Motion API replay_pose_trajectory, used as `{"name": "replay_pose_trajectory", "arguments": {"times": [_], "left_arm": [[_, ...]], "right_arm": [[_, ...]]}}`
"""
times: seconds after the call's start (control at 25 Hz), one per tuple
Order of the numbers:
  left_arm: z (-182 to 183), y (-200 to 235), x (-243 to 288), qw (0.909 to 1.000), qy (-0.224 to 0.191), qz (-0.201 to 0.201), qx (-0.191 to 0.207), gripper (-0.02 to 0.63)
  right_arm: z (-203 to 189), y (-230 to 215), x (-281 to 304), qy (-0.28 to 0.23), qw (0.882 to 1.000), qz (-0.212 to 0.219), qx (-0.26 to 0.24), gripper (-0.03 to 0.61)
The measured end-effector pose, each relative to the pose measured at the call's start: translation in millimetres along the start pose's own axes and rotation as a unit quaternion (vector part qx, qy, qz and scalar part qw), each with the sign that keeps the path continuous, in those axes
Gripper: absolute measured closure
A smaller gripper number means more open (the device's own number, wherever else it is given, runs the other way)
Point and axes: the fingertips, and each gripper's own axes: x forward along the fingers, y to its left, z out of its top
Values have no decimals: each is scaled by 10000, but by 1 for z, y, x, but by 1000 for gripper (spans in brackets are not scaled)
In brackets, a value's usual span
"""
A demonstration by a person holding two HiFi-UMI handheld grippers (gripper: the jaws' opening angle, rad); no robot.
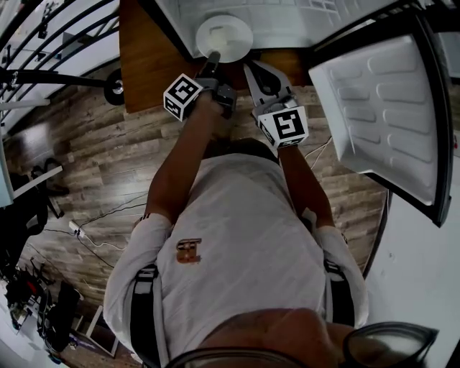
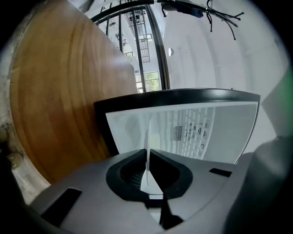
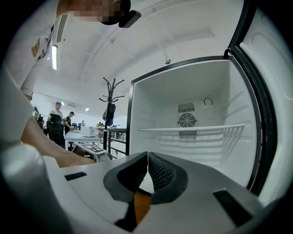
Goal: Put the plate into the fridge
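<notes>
Overhead first: in the head view the left gripper (image 1: 213,60) reaches forward with its jaws clamped on the near rim of the white plate (image 1: 224,34). The plate lies face-up right at the mouth of the fridge (image 1: 287,18), over its front lip; whether it already rests on the fridge floor I cannot tell. Gripping it by the edge, I judge, lets the plate go in flat while the hand stays outside. The right gripper (image 1: 256,75) lies just beside it, pointing at the same opening. The fridge door (image 1: 388,108) is swung wide to the right, so the way in is free, and the fridge stands on a wooden top (image 1: 144,65). In the left gripper view the plate shows edge-on as a thin white line pinched between the dark pads, with the fridge's white interior ahead. In the right gripper view the jaws are pressed together with nothing between them, so this hand looks spare for now. Beyond them the cavity holds a single wire shelf (image 3: 192,128) and a fan grille (image 3: 186,120) on the back wall. Nothing lies on the shelf or on the part of the floor that shows.
</notes>
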Motion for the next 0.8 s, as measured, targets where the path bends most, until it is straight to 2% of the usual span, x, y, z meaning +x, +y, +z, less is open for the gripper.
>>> {"name": "replay_pose_trajectory", "arguments": {"times": [0.28,0.8], "left_arm": [[6,6,18,9997,-199,150,-81,584],[20,17,30,9986,-354,322,-203,584]], "right_arm": [[-4,-5,9,105,9998,183,-11,545],[-7,-3,17,182,9998,29,11,545]]}}
